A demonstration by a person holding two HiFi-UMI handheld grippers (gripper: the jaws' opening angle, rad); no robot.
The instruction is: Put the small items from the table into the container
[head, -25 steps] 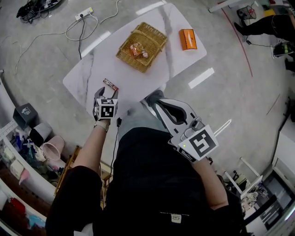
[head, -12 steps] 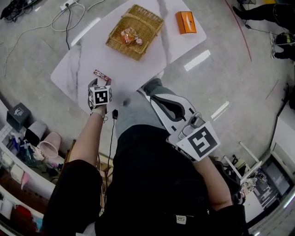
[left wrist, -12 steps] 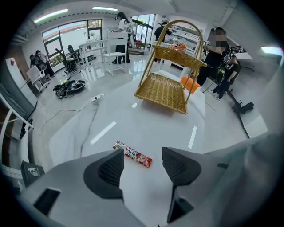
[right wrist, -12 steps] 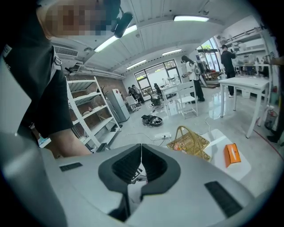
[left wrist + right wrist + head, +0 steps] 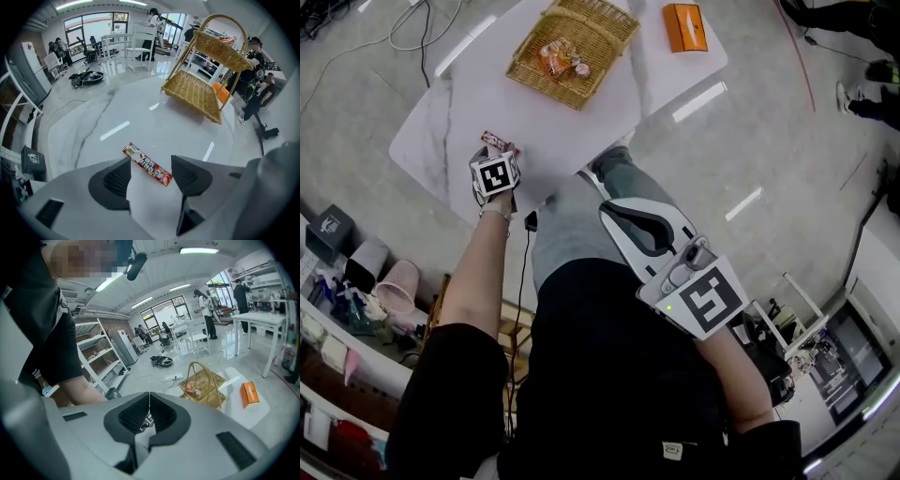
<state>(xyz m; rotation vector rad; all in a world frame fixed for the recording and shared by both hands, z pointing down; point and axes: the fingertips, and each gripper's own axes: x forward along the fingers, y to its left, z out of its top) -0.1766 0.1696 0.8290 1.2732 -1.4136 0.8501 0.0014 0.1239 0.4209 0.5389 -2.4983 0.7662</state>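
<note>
Our left claw stands wide open and points steeply down over the table, nothing pinched. The candy stick lies flat on the table in the gap between the two jaws, slanting from beside the left jaw tip toward the right one, and we cannot tell whether either pad touches it yet. Our right claw is pressed together and empty, held back by the body. The basket, already holding a few sweets, sits farther along the table with an orange box beyond it.

We judge the stick very light, thin and a little bendy, in a glossy wrapper that is likely slick — and the polished tabletop gives nothing to lever against. It will probably skate sideways or buckle if squeezed end to end. Better, we think, to roll the wrist so the jaws face its long edges, set the tips down on the table either side of its middle, and close across the narrow width. A gentle squeeze should do — it looks hard to damage.
</note>
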